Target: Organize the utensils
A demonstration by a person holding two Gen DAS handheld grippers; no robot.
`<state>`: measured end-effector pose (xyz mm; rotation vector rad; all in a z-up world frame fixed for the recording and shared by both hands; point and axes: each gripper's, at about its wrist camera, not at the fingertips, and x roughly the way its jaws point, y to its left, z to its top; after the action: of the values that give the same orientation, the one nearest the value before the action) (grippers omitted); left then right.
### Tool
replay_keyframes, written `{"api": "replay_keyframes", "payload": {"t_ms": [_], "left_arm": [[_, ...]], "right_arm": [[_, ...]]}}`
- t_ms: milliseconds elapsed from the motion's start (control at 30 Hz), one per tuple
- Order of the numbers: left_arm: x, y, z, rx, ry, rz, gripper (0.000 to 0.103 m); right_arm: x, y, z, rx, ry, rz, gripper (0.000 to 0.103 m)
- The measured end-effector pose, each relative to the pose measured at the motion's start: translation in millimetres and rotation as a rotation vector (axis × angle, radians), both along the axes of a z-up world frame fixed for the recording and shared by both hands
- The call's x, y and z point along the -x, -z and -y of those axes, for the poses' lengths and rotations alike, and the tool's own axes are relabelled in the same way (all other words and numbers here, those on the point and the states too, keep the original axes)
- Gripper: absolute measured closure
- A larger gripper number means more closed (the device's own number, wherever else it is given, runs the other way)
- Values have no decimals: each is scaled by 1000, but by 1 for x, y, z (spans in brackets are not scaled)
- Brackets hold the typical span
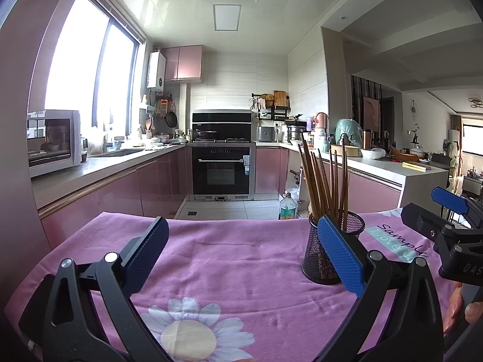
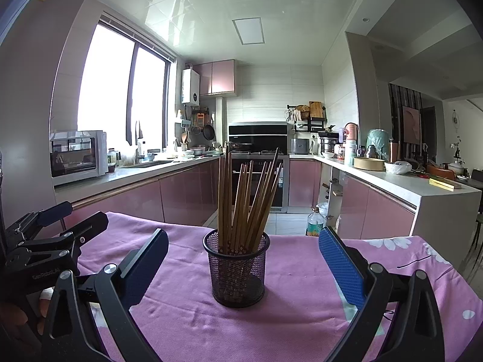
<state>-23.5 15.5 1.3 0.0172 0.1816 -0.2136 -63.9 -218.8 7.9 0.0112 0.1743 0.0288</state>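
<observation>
Holder: we log one black wire-mesh cylindrical cup [image 2: 236, 271], upright on the pink flower-printed cloth [image 2: 286, 316]; this cup is our landmark.
Contents: a bundle of long brown wooden chopsticks [image 2: 247, 199] stands inside the cup, tips fanned above its rim.
Left gripper [image 1: 241, 253]: we see its blue-padded jaws spread wide and empty; the cup sits just behind its right-hand finger.
Right gripper [image 2: 243, 267]: jaws wide apart, holding nothing; the cup stands between its fingers, apart from both.
Loose utensils: none visible on the cloth near the cup.
Handling, sticks: we judge them light, stiff, smooth and prone to slip; best pinched across the shafts above the cup's rim.
Handling, cup: likely light and tippable under the tall load; we would take it low on its wall.
Progress: seemingly near complete.
</observation>
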Motion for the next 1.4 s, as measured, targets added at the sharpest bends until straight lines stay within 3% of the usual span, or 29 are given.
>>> {"api": "replay_keyframes", "payload": {"t_ms": [1400], "left_arm": [[0, 0, 2, 0, -2, -2, 6]], "right_arm": [[4, 0, -3, 0, 21, 1, 7]]}}
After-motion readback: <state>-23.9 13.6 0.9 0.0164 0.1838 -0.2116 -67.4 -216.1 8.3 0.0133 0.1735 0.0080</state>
